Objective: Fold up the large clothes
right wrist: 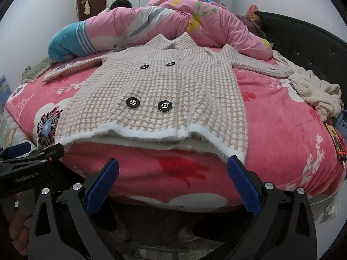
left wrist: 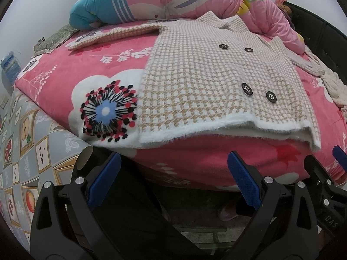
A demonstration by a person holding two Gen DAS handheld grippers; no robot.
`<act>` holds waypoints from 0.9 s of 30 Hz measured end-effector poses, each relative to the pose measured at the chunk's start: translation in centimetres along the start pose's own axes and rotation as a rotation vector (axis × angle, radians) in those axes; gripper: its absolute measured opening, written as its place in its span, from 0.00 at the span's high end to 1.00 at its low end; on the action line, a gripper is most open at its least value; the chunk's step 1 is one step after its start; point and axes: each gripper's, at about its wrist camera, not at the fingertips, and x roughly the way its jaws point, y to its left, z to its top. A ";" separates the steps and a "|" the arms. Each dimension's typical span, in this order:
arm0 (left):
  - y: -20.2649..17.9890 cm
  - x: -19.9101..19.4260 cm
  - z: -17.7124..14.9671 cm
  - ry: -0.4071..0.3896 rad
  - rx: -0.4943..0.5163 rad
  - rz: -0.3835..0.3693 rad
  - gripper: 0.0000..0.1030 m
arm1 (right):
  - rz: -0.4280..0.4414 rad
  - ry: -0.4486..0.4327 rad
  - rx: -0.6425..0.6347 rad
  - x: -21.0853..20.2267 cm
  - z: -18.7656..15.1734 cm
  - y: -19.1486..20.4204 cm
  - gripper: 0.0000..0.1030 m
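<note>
A beige-and-white houndstooth coat (left wrist: 208, 80) (right wrist: 164, 82) with black buttons lies flat, front up, on the pink floral bedspread (left wrist: 65, 73) (right wrist: 282, 130), both sleeves spread sideways and its white hem toward me. My left gripper (left wrist: 173, 179) is open below the bed's near edge, short of the hem, with nothing between its blue pads. My right gripper (right wrist: 173, 179) is open too, just under the hem's right part, its right fingertip close to the hem corner. Each gripper shows at the edge of the other's view.
A rolled pink and blue quilt (left wrist: 173, 0) (right wrist: 151, 23) lies behind the coat's collar. A cream knit garment (right wrist: 314, 91) sits at the bed's right side by a black headboard (right wrist: 308, 45). A patterned floor (left wrist: 26, 151) lies to the left. A person's dark hair (right wrist: 120, 3) shows beyond the quilt.
</note>
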 end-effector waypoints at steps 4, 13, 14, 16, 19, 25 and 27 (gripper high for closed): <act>0.2 0.0 0.0 -0.001 0.000 0.002 0.08 | -0.002 -0.001 -0.003 -0.1 0.1 0.0 0.06; 0.6 0.8 0.4 0.003 0.004 0.009 0.08 | -0.009 -0.006 0.009 0.3 0.4 -0.1 0.06; 0.6 0.8 0.5 -0.004 0.006 0.013 0.08 | -0.011 -0.012 0.013 0.2 0.5 -0.2 0.06; 0.6 0.9 0.7 -0.009 0.011 0.017 0.08 | -0.019 -0.017 0.016 0.1 0.5 -0.4 0.06; 0.5 1.2 1.1 -0.015 0.009 0.012 0.08 | -0.044 -0.014 0.015 0.4 0.8 -0.9 0.06; 0.6 2.0 2.6 -0.047 0.013 -0.001 0.08 | -0.063 -0.042 0.040 0.2 2.3 -2.4 0.06; 0.7 2.2 3.2 -0.068 0.013 -0.035 0.08 | -0.064 -0.055 0.058 0.1 2.7 -3.2 0.06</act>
